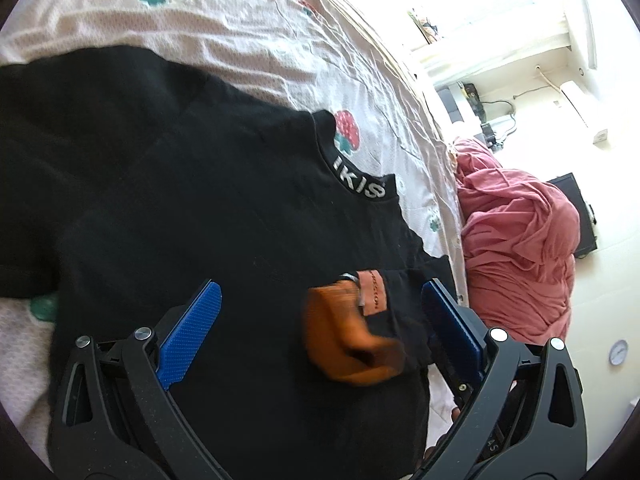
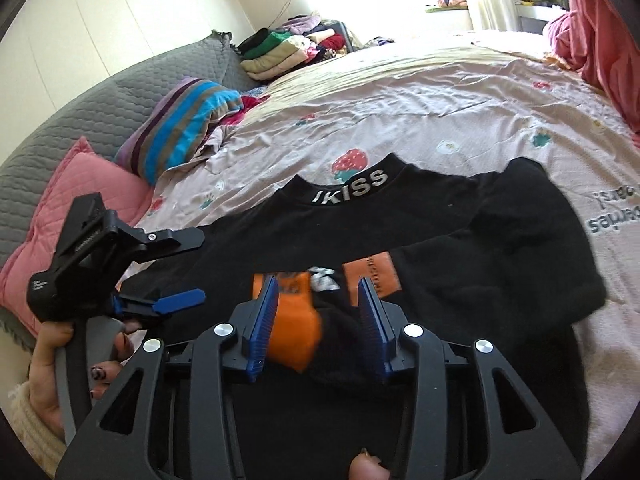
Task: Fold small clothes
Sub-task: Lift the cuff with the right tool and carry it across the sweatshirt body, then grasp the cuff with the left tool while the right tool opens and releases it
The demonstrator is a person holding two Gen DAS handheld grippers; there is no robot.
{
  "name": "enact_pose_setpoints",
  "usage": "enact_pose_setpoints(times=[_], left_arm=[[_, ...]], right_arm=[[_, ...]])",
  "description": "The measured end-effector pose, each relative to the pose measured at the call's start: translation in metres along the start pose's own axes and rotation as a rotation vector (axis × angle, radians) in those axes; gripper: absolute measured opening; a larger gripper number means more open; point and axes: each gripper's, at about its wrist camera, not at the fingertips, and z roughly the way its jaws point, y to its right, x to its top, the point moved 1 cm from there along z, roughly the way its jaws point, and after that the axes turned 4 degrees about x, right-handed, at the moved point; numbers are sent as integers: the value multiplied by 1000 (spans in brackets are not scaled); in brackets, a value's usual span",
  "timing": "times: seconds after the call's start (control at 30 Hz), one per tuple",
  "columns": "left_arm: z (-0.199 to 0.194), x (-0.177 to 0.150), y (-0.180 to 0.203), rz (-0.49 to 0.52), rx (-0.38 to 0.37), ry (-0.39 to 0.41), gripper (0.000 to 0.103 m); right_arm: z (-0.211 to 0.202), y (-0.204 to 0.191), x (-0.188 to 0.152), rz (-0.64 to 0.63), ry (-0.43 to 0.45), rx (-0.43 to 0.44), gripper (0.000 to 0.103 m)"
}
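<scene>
A small black sweater with an "IKISS" collar lies on the pink bedsheet, also seen in the right wrist view. One sleeve is folded across the chest, its orange cuff patch near the middle. My left gripper is open above the sweater's lower body, beside an orange blurred cuff; it also shows in the right wrist view. My right gripper is open, with the orange cuff between its jaws.
A pile of red cloth lies beside the bed. Folded clothes, a striped cushion, a pink pillow and a grey quilted headboard are at the bed's far left.
</scene>
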Motion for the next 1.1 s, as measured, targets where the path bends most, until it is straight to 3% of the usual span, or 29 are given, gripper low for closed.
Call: enact_pose_setpoints(times=[0.2,0.27,0.47,0.63,0.73,0.77,0.83,1.1], left_arm=[[13,-11,9,27,-54,-54,83],[19,-16,12,34,-59,-76,71],[43,-34,24,98,-1,-142,69],[54,-44,35,196,102,-111,64],[58,-46,39,230,133,-92,42],[60,-46,38,240,138,-87,29],[60,-44,37,238,98,-94,13],[12,-28,56,291,49,41,8]], right_arm=[[-26,19,-3,57,27,-20,43],[-30,24,-3,69,32,-26,43],[-45,40,-6,113,56,-42,43],[-58,54,-11,150,79,-56,43],[-64,62,-12,176,92,-67,43],[-66,64,-13,182,94,-71,43],[-70,68,-14,192,101,-81,43],[-74,74,-18,200,95,-108,43]])
